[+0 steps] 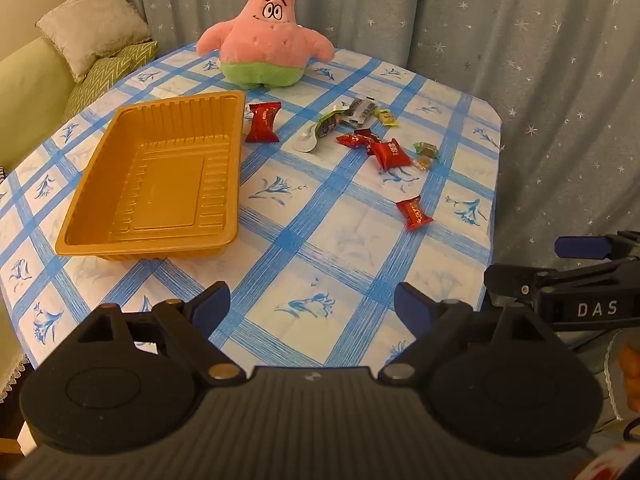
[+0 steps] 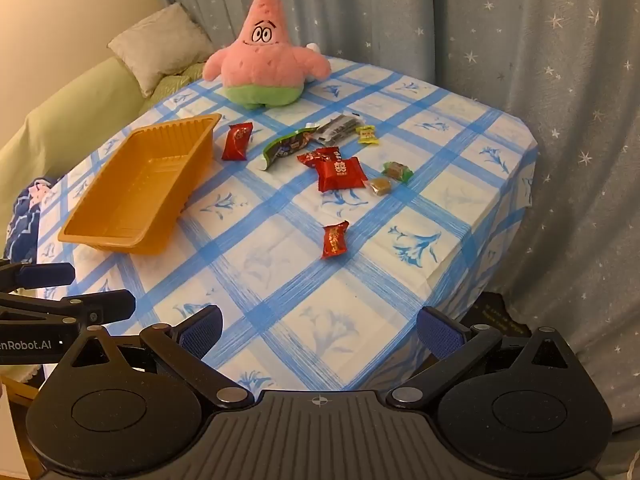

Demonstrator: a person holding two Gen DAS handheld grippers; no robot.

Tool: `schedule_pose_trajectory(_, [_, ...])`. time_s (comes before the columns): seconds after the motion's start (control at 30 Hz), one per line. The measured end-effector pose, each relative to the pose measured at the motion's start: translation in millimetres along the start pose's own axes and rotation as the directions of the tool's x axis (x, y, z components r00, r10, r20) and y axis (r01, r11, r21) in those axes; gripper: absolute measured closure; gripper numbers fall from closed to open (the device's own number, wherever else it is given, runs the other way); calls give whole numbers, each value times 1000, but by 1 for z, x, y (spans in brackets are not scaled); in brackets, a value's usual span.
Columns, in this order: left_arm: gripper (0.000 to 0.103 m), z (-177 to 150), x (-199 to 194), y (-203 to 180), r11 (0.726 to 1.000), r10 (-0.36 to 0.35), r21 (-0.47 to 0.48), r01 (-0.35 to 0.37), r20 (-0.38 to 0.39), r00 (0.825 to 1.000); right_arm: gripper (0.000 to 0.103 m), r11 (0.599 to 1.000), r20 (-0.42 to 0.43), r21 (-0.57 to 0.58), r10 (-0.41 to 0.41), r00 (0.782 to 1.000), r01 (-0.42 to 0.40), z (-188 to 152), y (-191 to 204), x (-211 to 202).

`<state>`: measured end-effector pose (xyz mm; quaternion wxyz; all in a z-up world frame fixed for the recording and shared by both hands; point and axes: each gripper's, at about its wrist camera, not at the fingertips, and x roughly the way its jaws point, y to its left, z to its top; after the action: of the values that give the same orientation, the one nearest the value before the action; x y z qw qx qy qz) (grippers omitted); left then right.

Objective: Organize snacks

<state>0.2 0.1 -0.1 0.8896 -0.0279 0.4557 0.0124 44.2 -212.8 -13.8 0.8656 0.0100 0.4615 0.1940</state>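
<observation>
With both the left tongs (image 1: 312,300) and right tongs (image 2: 318,330) apart and empty, the shallow orange plastic tray (image 1: 96,184) holds nothing. Red foil-wrapped candies (image 2: 340,174) lie scattered on the blue-checked worktop (image 2: 280,280). Risk: flat slippery wrappers may slip the pinch, or the cloth snags.

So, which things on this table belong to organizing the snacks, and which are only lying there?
For the job: empty orange plastic tray; scattered wrapped snacks; lone red-wrapped candy; red packet beside the tray.
Just there: pink star-shaped plush toy; grey cushion.

Starry grey curtains (image 1: 520,40), green sofa (image 1: 28,92), cushions (image 1: 92,20)
</observation>
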Motion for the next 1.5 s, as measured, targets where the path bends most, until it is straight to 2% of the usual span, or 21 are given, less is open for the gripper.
schedule_pose_trajectory(1.5, [15,0,0,0,1000,-3,-3,3,1,1000,0,1000,5,-10,-11,1000,11,4,5,-1])
